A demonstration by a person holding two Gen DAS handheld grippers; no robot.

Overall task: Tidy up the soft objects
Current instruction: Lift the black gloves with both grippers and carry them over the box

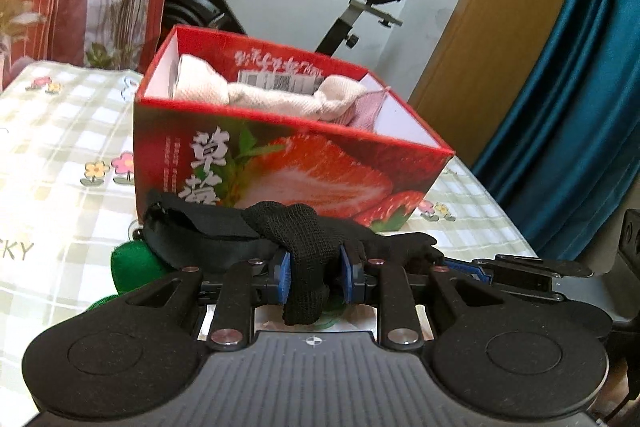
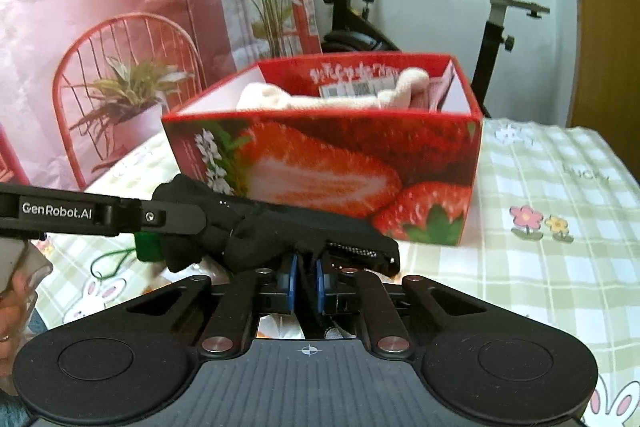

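Left gripper (image 1: 313, 277): jaws narrowed onto a strip of black knit fabric (image 1: 298, 239); the blue pads press it from both sides and a loose end hangs below them.
Right gripper (image 2: 306, 285): jaws nearly closed, pinching a thin fold of the same black soft item (image 2: 256, 235) at its other end.
Task item: the black fabric piece, possibly a glove or strap since the folds hide its shape, is stretched between the two grippers, just in front of the strawberry box (image 1: 288, 163).
Box: open-topped red cardboard, standing on the checked cloth of the counter (image 1: 60, 131) toward its far edge; a cream towel (image 1: 264, 95) and a pink cloth (image 1: 370, 109) already lie inside.
Other soft thing: a green plush piece (image 1: 134, 265) lies on the counter under the black fabric, near the left gripper.
Stage: judged as the carry toward the box, the drop not yet made.
Risk: the dangling end may snag the near box rim and tip or shove the light box toward the far edge.
Risk: the right grip holds only a thin fold, which could slip free if the hands pull apart.
Risk: the trailing fabric may drag the green piece along.
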